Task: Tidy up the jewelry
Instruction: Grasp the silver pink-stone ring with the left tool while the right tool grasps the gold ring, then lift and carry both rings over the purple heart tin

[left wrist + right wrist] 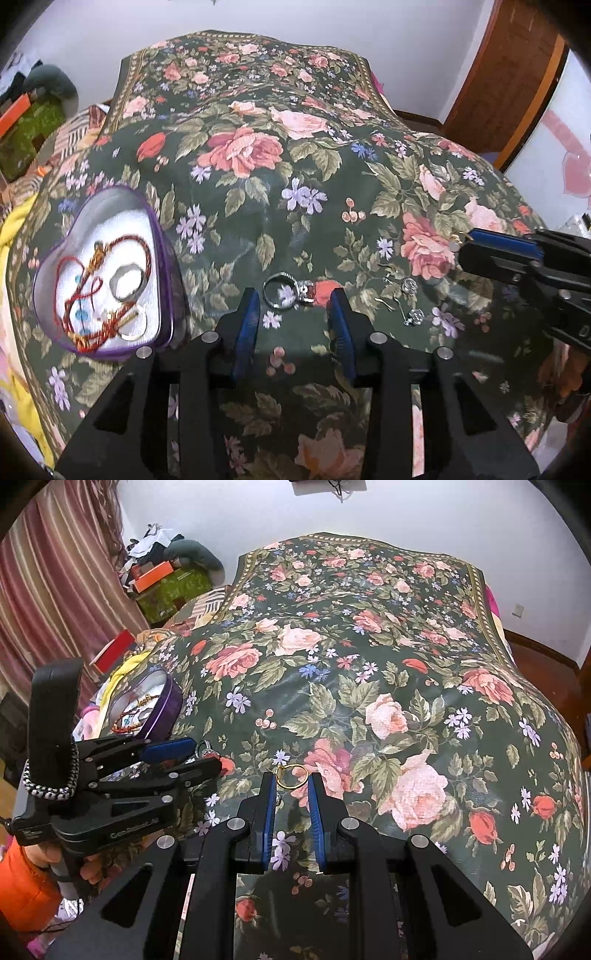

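A silver ring (306,292) with a stone setting lies on the floral bedcover (258,177). My left gripper (293,300) stands open over it, a blue pad on each side and neither touching the ring. A purple heart-shaped tin (162,236) to its left holds red cord, beads and rings. My right gripper (292,781) is shut on a thin gold hoop (279,771), held a little above the cover. In the left wrist view the right gripper (466,244) enters from the right with the gold piece (458,235) at its tip.
Small silver earrings (410,286) lie on the cover between the two grippers. The right wrist view shows the left gripper (205,755) at the left, the tin (166,709) behind it, and a hand in an orange sleeve (26,882). Boxes and clothes (162,576) pile up beside the bed.
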Available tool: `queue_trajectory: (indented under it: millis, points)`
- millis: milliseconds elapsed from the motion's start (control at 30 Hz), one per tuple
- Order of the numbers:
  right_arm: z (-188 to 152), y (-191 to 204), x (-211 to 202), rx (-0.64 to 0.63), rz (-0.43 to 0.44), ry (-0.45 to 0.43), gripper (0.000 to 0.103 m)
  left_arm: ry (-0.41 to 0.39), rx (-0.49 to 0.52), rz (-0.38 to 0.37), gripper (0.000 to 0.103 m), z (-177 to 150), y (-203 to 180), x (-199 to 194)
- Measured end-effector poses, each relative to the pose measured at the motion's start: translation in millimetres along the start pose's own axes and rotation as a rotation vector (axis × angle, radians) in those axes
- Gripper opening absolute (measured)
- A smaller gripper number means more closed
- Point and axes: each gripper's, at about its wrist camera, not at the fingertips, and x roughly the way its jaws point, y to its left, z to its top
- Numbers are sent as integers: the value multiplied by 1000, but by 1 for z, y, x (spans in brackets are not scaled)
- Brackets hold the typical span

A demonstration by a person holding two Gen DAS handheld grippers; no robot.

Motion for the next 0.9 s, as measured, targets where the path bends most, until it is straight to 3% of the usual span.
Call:
queue_trajectory:
  millis: [100,133,433,633,900]
  points:
    - [0,-1,-1,5,2,-2,16,-15,28,20,35,2,-4,3]
    - [0,-1,-1,5,3,-4,16,-19,35,31,29,2,-5,5]
    - [5,6,-9,-8,1,-28,16,-33,26,23,29,-1,-4,-6]
    - [14,20,-14,-29,16,-54,16,-102,23,14,29,2,-3,-40]
    - [31,48,-18,-72,51,-93,16,-225,-32,65,29,12,21,-92]
